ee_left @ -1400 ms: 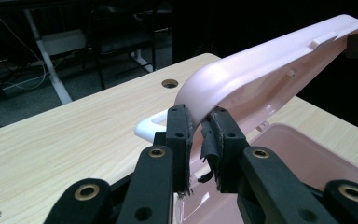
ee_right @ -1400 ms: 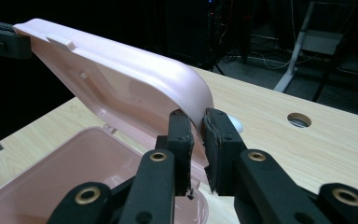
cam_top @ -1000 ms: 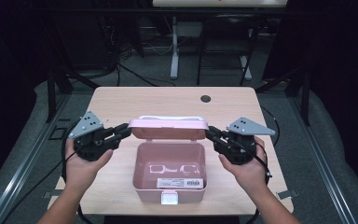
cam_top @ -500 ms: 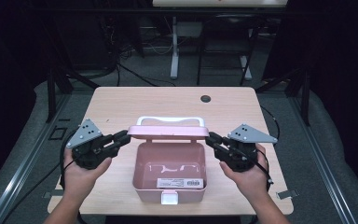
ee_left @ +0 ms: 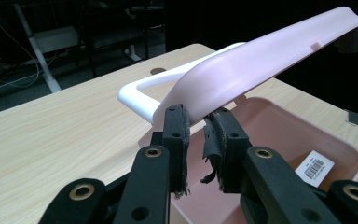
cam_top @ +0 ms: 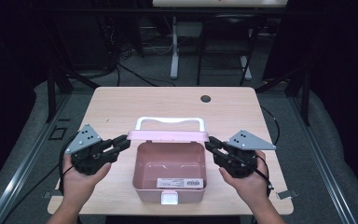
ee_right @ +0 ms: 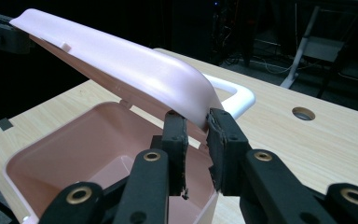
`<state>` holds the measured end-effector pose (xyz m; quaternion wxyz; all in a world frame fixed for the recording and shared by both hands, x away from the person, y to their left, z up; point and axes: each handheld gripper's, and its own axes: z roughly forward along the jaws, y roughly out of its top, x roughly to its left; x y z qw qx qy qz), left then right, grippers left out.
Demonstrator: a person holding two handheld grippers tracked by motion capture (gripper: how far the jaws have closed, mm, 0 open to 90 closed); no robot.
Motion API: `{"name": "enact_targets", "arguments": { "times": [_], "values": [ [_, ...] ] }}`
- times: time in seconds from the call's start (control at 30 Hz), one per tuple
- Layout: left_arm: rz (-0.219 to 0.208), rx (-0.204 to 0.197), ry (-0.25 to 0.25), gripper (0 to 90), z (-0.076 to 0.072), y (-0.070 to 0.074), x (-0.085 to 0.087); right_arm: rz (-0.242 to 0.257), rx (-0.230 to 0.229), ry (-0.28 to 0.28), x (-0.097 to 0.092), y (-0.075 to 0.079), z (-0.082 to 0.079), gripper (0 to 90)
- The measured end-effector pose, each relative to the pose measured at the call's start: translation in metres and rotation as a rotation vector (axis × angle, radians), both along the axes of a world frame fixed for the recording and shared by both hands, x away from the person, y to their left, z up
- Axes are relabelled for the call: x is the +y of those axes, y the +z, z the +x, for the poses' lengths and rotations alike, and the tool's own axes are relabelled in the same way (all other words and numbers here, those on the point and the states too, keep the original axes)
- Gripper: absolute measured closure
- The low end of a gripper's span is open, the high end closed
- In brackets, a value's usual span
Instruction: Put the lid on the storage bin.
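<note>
The pink storage box (cam_top: 169, 171) sits open at the near tabletop (cam_top: 121, 105) edge. The left gripper (cam_top: 123, 143) and right gripper (cam_top: 211, 143) each pinch a side edge of its lid (cam_top: 168, 136), raised halfway over the box; full closing remains. White handle (cam_top: 170, 122) beyond.

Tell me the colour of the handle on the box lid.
The handle is white, on a pink lid; the high view shows it best.

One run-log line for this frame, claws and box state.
pink plastic box: open on table | pink hinged lid: half raised | left claw: shut on lid's left end | right claw: shut on lid's right end
</note>
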<state>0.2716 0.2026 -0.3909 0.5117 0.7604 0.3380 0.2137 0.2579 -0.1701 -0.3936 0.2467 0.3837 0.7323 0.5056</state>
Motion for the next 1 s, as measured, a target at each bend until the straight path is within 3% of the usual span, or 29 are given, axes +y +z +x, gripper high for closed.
{"name": "enact_targets", "arguments": {
  "times": [0.33, 0.7, 0.93, 1.0],
  "values": [
    [0.000, 0.003, -0.012, 76.6, -0.007, -0.005, 0.001, -0.007, 0.014, 0.019, -0.002, -0.003, -0.004, 75.7],
    [-0.008, 0.010, -0.023, 76.5, -0.012, -0.008, 0.002, 0.055, 0.077, 0.043, -0.019, -0.009, -0.012, 74.5],
    [-0.005, 0.007, -0.014, 76.5, -0.016, -0.011, 0.002, 0.059, 0.092, 0.014, -0.030, -0.019, -0.017, 70.9],
    [-0.009, 0.005, -0.012, 76.5, -0.017, -0.012, 0.001, 0.052, 0.078, -0.002, -0.032, -0.023, -0.016, 70.3]
  ]
}}
